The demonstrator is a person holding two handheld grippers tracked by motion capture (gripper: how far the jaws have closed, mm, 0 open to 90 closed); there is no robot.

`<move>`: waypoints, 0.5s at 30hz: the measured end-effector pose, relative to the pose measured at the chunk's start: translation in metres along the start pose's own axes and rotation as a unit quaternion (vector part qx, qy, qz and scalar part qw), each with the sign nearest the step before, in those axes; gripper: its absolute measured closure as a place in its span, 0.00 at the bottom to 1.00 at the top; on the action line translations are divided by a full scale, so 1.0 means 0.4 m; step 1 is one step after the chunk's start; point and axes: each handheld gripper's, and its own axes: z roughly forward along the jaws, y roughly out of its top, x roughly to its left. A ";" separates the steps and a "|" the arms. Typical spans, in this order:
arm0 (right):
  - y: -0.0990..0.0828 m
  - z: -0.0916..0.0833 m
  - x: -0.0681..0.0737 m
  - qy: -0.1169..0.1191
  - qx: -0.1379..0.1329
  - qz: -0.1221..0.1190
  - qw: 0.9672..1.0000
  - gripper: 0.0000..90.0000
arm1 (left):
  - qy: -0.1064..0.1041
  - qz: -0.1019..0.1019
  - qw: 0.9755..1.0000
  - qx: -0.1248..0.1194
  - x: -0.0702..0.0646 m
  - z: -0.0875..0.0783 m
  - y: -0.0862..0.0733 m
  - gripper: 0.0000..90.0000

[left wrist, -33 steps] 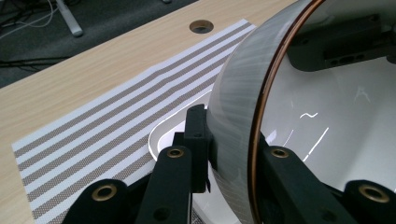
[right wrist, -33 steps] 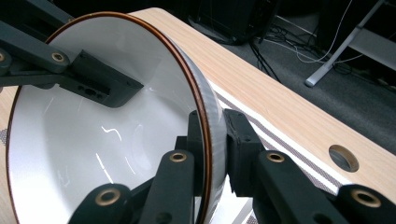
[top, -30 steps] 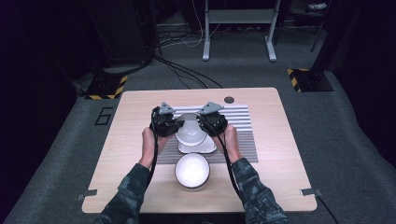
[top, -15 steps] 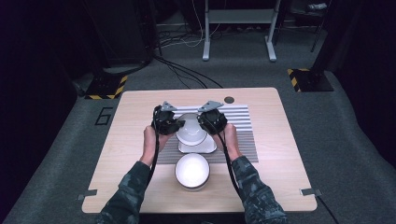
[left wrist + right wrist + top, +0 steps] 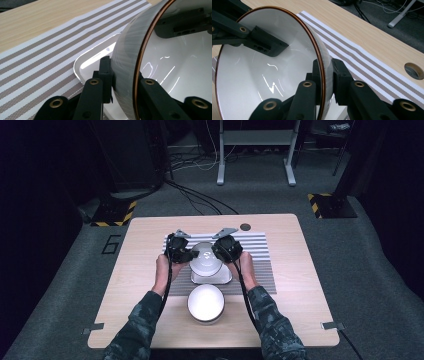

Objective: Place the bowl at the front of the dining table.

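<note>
A white bowl with a thin brown rim (image 5: pixel 205 261) is held over a white square plate (image 5: pixel 220 279) on the striped mat. My left gripper (image 5: pixel 192 254) is shut on the bowl's left rim, one jaw inside and one outside (image 5: pixel 123 75). My right gripper (image 5: pixel 216 251) is shut on the opposite rim in the same way (image 5: pixel 325 72). In the left gripper view the bowl (image 5: pixel 175 62) is tilted above the plate (image 5: pixel 92 60). The bowl's glossy inside (image 5: pixel 262 70) holds nothing in the right gripper view.
A second white bowl (image 5: pixel 206 303) stands upright on the wooden table near the front edge, between the forearms. The brown and white striped mat (image 5: pixel 255 250) covers the table's middle. A round cable hole (image 5: pixel 245 227) lies behind the mat.
Both grippers keep their hold on the bowl's rim. The hands have shifted only slightly and the bowl stays over the plate.
</note>
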 end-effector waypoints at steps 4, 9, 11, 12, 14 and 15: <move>-0.005 0.009 -0.008 0.005 0.008 0.003 1.000 0.91 | -0.005 -0.003 1.000 0.009 0.004 0.012 -0.001 0.88; -0.011 0.024 -0.016 0.013 0.021 0.013 1.000 0.91 | -0.008 -0.009 1.000 0.021 0.010 0.029 -0.002 0.88; -0.012 0.030 -0.017 0.016 0.028 0.021 0.999 0.91 | -0.010 -0.012 1.000 0.025 0.013 0.034 -0.002 0.88; -0.013 0.033 -0.018 0.016 0.027 0.021 0.999 0.91 | -0.011 -0.014 1.000 0.026 0.014 0.038 -0.002 0.88; -0.015 0.037 -0.018 0.017 0.034 0.028 0.999 0.91 | -0.012 -0.015 0.999 0.028 0.015 0.042 -0.003 0.88; -0.015 0.039 -0.020 0.018 0.035 0.027 0.999 0.91 | -0.013 -0.016 0.999 0.029 0.016 0.045 -0.004 0.88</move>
